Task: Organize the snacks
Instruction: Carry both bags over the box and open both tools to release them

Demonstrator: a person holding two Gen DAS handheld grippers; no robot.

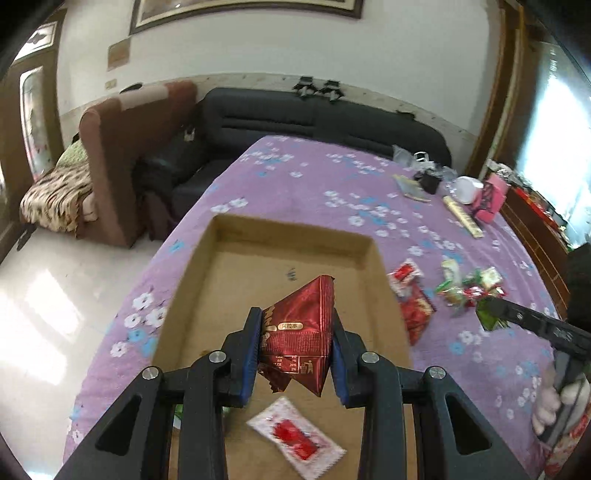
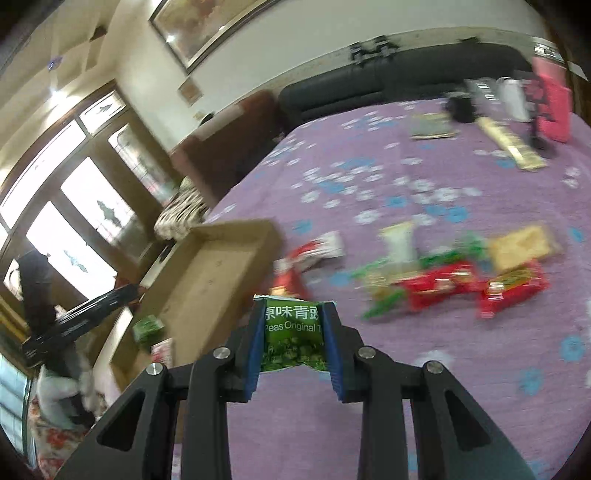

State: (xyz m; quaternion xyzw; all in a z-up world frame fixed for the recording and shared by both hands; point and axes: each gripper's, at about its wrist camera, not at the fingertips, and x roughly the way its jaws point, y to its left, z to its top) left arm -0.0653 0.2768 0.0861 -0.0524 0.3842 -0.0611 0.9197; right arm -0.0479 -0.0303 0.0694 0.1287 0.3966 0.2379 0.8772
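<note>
Left tool (image 1: 295,343) clamps a red packet (image 1: 299,339) above the cardboard box (image 1: 207,280); right tool (image 2: 293,343) clamps a green pea packet (image 2: 293,339).

Dark sofa (image 1: 317,122), brown armchair (image 1: 122,158), framed picture (image 1: 243,11).

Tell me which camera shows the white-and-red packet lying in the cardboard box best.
The left wrist view. The white-and-red packet lies in full sight on the floor of the cardboard box, just below the left claw. The right wrist view shows only an edge of it at the box's near end.
</note>
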